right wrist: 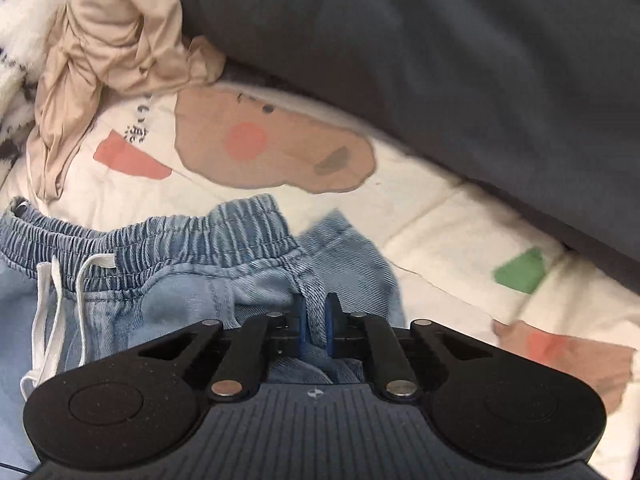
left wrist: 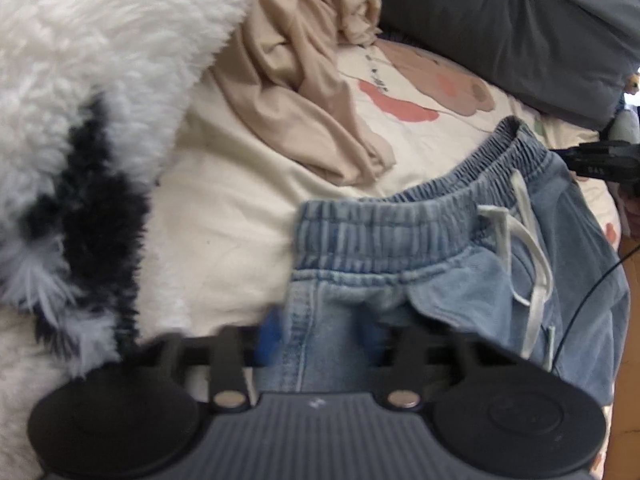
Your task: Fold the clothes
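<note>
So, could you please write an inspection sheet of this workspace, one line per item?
Surface: cream bedsheet with cartoon prints.
Job's things: denim shorts, elastic waistband and white drawstring, held at both sides.
Clutter: crumpled beige garment; white-and-black fluffy fabric.
Grippers: left gripper around the shorts' side seam, blurred; right gripper shut on a denim fold.
Cables: thin black cable at the right edge.
Surroundings: dark grey bedding behind.

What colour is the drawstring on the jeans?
White; the drawstring hangs over the light blue jeans. It shows best in the right wrist view.
</note>
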Motion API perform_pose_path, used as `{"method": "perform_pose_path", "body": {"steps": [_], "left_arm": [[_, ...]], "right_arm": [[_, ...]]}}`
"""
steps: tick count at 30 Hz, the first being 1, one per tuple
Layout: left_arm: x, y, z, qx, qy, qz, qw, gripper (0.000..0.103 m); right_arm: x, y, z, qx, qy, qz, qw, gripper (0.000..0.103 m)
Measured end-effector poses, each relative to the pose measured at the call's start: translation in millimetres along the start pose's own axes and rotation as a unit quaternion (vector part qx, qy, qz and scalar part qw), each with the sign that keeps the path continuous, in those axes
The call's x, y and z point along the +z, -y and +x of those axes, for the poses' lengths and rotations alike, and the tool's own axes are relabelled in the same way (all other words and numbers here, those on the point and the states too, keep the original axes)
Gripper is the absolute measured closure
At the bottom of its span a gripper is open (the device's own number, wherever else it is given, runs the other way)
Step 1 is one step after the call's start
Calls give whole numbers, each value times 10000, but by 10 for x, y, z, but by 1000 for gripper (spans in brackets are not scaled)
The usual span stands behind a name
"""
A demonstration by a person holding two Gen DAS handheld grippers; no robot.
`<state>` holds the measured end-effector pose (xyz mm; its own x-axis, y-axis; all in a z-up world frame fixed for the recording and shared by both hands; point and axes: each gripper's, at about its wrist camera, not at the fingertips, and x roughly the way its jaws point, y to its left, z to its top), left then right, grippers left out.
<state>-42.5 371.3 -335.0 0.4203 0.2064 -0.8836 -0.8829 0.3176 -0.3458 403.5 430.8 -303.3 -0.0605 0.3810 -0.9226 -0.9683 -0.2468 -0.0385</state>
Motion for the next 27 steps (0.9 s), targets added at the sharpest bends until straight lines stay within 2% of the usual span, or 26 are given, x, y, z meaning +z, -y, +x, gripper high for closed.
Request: {"method": "perform_pose_path", "body": {"steps": [1, 3, 7, 15, 21, 27], "left_arm": [[2, 8, -14, 4, 34, 18, 10000, 83], [6, 25, -42, 11, 103, 54, 9999, 87], [14, 57, -99, 26, 241, 126, 9996, 89], [260, 328, -340, -50, 851, 599, 9946, 91], [545, 518, -299, -150, 1175, 772, 9900, 91], [867, 714, -294, -310, 1517, 922, 9836, 91]], "right_arm": [[-17, -1, -43, -56, 55, -2, 10000, 97], [-36, -11, -129, -162, 144, -24, 9998, 97], [-75, 3, -317, -367, 301, 81, 9988, 97], [-165, 163, -630, -993, 568, 430, 9925, 97], [-143, 285, -784, -1550, 759, 595, 9832, 98], [-26, 468, -960, -2178, 1006, 855, 9670, 98]]}}
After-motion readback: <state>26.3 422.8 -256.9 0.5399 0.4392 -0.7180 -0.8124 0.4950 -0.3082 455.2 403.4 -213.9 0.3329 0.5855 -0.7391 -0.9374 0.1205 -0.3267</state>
